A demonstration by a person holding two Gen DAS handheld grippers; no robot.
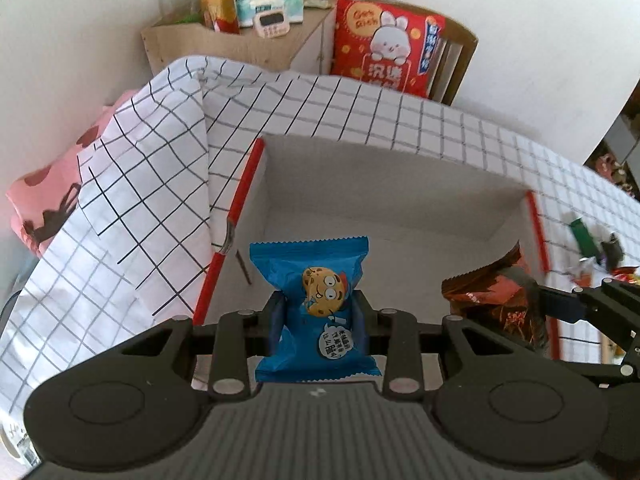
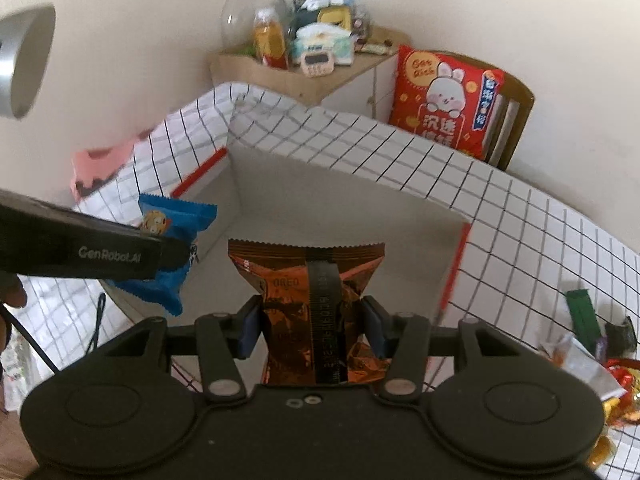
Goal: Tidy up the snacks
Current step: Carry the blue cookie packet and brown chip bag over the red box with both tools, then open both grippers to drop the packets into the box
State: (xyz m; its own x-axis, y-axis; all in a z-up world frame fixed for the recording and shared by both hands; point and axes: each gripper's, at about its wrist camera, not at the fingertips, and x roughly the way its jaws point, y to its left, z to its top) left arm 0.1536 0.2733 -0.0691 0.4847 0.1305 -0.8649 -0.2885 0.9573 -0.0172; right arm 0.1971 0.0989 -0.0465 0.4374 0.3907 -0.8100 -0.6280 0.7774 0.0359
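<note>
My left gripper (image 1: 318,318) is shut on a blue cookie packet (image 1: 312,280) and holds it above a white open box with red edges (image 1: 384,200). In the right wrist view the same blue cookie packet (image 2: 176,240) hangs at the left behind the left gripper's black body. My right gripper (image 2: 312,326) is shut on a brown foil Oreo packet (image 2: 304,280), also over the white box (image 2: 320,208). The Oreo packet (image 1: 492,292) shows at the right in the left wrist view. The box floor in view is bare.
The box sits on a table with a white grid cloth (image 1: 440,128). Several loose snacks (image 2: 592,344) lie on the cloth to the right. Behind stand a wooden cabinet with bottles and boxes (image 1: 248,32) and a chair with a red cushion (image 1: 384,48).
</note>
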